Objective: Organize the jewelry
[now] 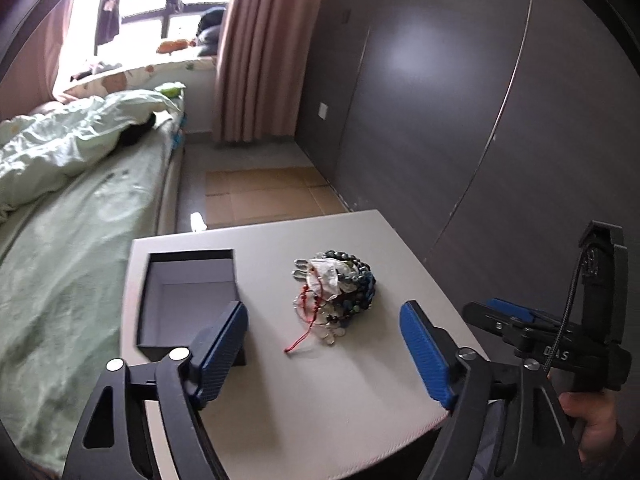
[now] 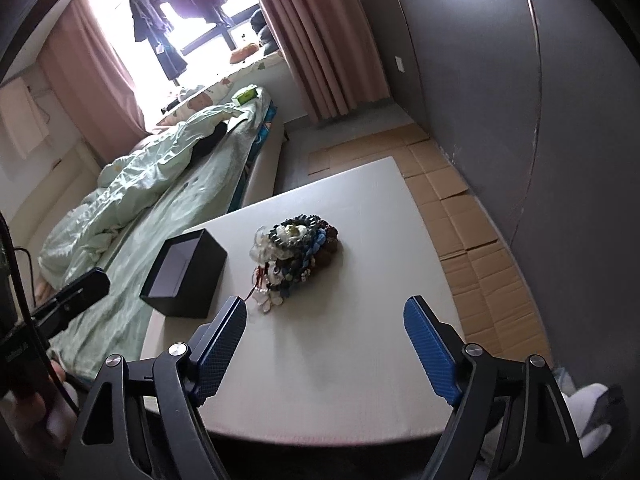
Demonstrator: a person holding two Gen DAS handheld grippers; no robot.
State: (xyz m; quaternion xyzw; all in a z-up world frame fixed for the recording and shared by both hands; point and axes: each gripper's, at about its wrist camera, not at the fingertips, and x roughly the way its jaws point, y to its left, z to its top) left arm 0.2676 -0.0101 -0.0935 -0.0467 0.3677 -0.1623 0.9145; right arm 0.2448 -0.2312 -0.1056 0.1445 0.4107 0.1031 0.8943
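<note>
Table [image 1: 280, 392] in front of me. Box [image 1: 188, 300] sits on its left part, near the left edge, open top up. Jewelry pile [image 1: 336, 292] lies on the table right of the box, apart from it, a cord [image 1: 304, 338] trailing out toward me. My left claw [image 1: 324, 344] hangs over the near table, box by its left finger, pile ahead between the fingers. My right claw [image 2: 325, 344] likewise, pile ahead-left. Bed [image 1: 80, 248] left of the table, wardrobe [image 1: 460, 120] right, curtain [image 1: 260, 48] behind.

I hold both grippers level and side by side, the left gripper [image 1: 324, 344] and right gripper [image 2: 325, 338] each with jaws spread wide, gripping nothing.
</note>
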